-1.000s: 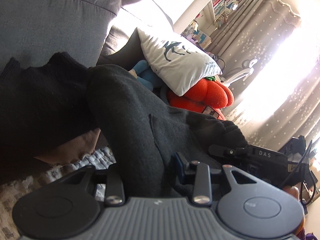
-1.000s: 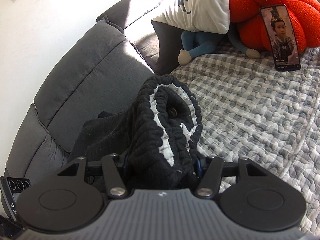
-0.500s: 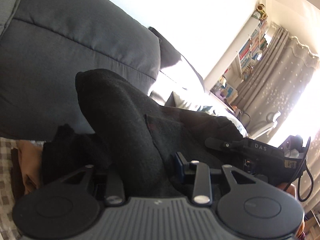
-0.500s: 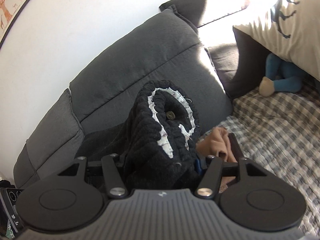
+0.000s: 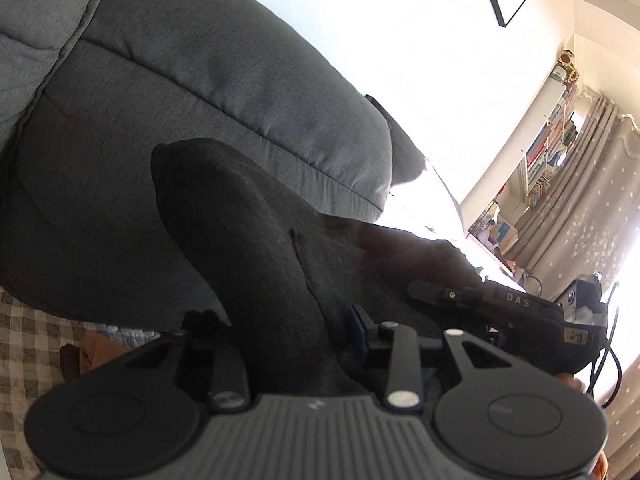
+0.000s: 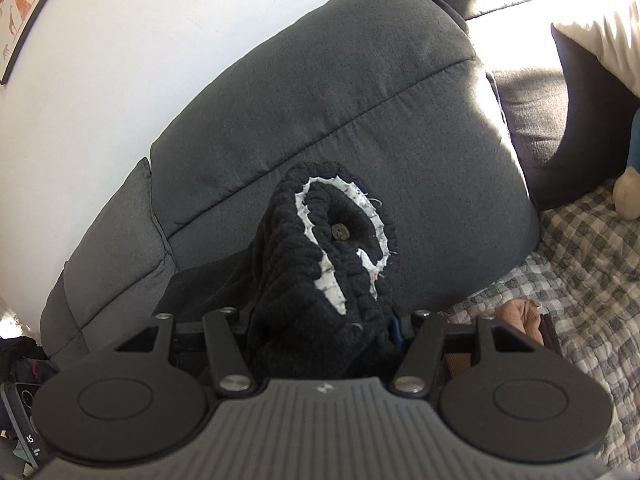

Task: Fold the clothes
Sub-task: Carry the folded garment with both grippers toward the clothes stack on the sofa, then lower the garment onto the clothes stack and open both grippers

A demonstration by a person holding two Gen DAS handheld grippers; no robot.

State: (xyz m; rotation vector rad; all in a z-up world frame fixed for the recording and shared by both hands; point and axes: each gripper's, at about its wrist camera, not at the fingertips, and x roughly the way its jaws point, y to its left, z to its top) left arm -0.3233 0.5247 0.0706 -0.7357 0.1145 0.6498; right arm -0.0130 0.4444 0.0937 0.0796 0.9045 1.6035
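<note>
A black garment (image 5: 248, 248) is bunched between the fingers of my left gripper (image 5: 288, 344), which is shut on it; the cloth rises in a thick fold in front of the grey sofa back (image 5: 208, 80). My right gripper (image 6: 324, 328) is shut on the same black garment's elastic waistband (image 6: 332, 240), which shows white inner trim and a small button (image 6: 341, 233). The fabric hides the fingertips of both grippers. The right gripper's body (image 5: 520, 312) appears at the right of the left wrist view.
A checked quilt (image 6: 568, 264) covers the sofa seat. A tan cloth (image 6: 520, 316) lies on it by the right gripper. A white pillow (image 6: 600, 40) and a blue stuffed toy (image 6: 628, 196) sit at the far right. Curtains (image 5: 580, 220) and bookshelves (image 5: 548, 148) stand beyond.
Both grippers have lifted and tilted up with the garment. The views swung from the quilt, pillow and red cushion to the sofa back and wall.
</note>
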